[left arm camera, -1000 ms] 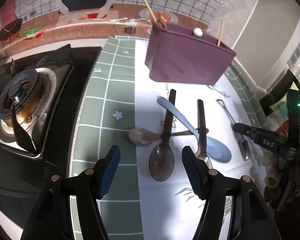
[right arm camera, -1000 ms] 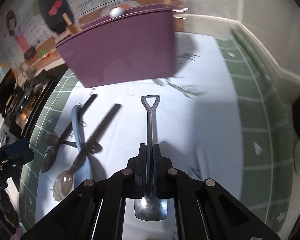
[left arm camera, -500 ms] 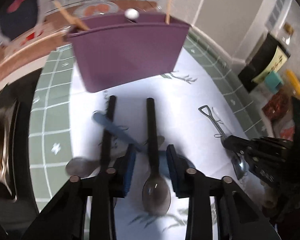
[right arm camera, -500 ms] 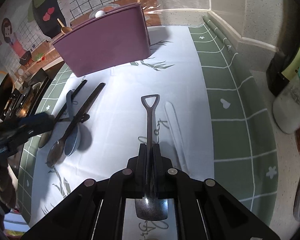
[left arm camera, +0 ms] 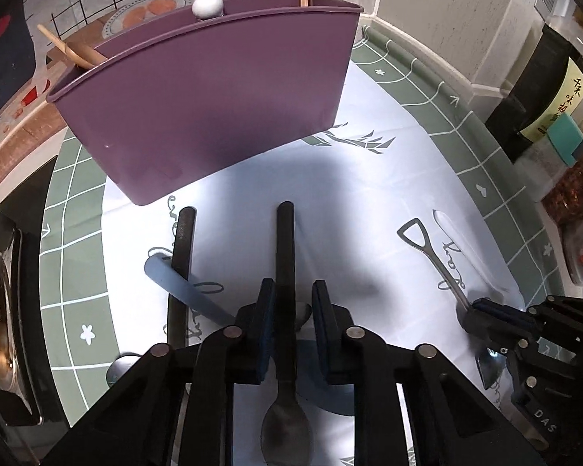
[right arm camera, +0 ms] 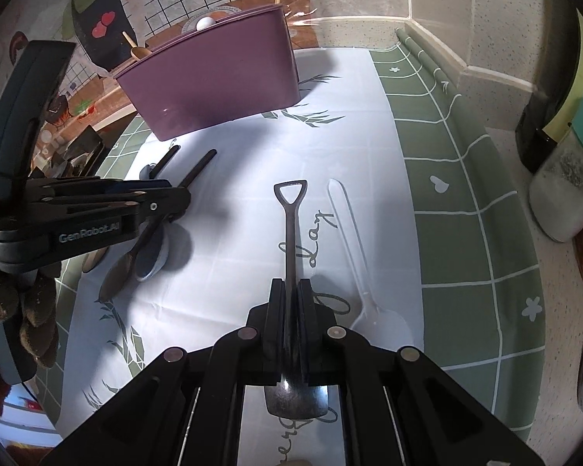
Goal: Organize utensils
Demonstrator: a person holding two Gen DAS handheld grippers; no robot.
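A purple utensil holder (left arm camera: 213,89) stands at the back of the mat, with wooden sticks and a white knob showing above its rim; it also shows in the right wrist view (right arm camera: 213,77). My left gripper (left arm camera: 289,303) straddles the black handle of a dark spoon (left arm camera: 285,256), pads a little off it on both sides. A second black-handled spoon (left arm camera: 180,256) and a blue spoon (left arm camera: 186,291) lie to its left. My right gripper (right arm camera: 290,299) is shut on a metal shovel-shaped spoon (right arm camera: 290,225).
A clear plastic spoon (right arm camera: 353,248) lies just right of the shovel spoon. A gas stove (left arm camera: 0,330) is at the left edge. Jars and a dark bottle (left arm camera: 544,89) stand along the right wall. The mat (right arm camera: 447,194) has a green checked border.
My left gripper moved forward over the dark spoon and narrowed from wide open to a small gap around its handle. The right gripper kept hold of the shovel spoon and drew back from the holder.
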